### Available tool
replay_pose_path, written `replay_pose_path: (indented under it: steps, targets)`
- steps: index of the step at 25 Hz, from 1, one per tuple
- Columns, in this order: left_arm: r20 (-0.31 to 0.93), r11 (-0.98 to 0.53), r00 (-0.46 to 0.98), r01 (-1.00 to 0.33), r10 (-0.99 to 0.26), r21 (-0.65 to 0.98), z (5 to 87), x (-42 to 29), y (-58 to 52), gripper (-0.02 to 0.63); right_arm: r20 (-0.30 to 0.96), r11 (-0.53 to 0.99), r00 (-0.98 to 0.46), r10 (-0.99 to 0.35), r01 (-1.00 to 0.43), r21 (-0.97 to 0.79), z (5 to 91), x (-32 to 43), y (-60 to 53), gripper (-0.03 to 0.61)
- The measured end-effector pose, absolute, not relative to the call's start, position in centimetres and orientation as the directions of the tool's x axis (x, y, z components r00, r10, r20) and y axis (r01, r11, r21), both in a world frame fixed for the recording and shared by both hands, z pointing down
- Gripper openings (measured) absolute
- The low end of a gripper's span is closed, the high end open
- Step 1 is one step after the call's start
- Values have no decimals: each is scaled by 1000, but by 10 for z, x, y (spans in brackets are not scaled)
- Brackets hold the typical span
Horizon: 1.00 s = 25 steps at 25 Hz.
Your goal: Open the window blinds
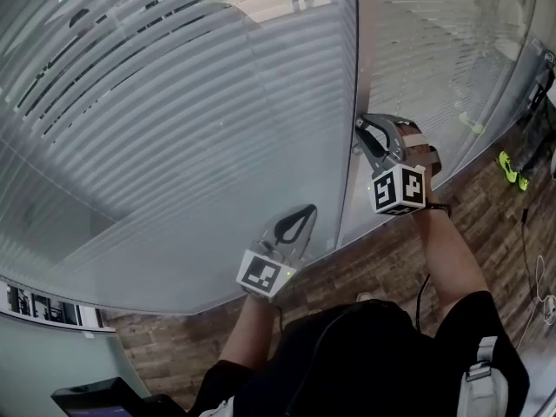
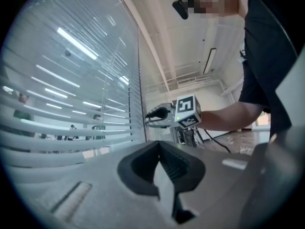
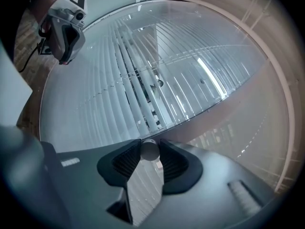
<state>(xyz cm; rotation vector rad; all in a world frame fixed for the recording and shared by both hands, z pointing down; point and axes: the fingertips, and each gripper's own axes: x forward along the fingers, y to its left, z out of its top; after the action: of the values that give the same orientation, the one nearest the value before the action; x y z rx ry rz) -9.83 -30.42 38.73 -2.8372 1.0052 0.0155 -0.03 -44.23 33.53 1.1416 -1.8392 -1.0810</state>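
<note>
Grey slatted window blinds (image 1: 174, 102) fill the window in front of me, their slats tilted nearly closed; they also show in the left gripper view (image 2: 71, 104) and the right gripper view (image 3: 167, 70). My right gripper (image 1: 361, 135) is at the blinds' right edge, by the frame post (image 1: 358, 50). In its own view its jaws (image 3: 150, 157) are shut on the round whitish end of the blind wand (image 3: 149, 150). My left gripper (image 1: 304, 214) hovers lower and to the left, close to the blinds, shut with nothing in it (image 2: 164, 168). Each gripper sees the other (image 2: 148, 117) (image 3: 66, 56).
A second blind (image 1: 452, 50) hangs right of the post. Below is wood-pattern floor (image 1: 391, 259) with yellow-green objects (image 1: 512, 170) and cables (image 1: 532, 268) at the right. A dark object (image 1: 95, 398) sits at the lower left.
</note>
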Motion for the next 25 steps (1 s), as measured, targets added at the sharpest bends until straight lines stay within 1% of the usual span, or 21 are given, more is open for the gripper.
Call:
replay_pose_path:
  steps: [3,8,15,20,25]
  targets:
    - [-57,-793,798,-603,-600,-90,392,-83,-297,5,126,286,-374,-919,-408,867,333,0,-442,130]
    - [-44,-827,834,-551,-550,-113,393,-62,-284,5,111,296,-370,-922,-491,820,329,2,-444,129]
    - [-51,-815,821,-571,-569,-97,392,-71,-285,5,101,343,-392,-914,-617,708,326,3,-443,129]
    - [-36,-812,818,-575,-575,-102,394,-74,-285,5,72,380,-412,-908,-741,554,325,9,-447,129]
    - [-24,-812,819,-571,-573,-119,393,-78,-285,5,48,415,-429,-902,-830,372,325,12,-449,129]
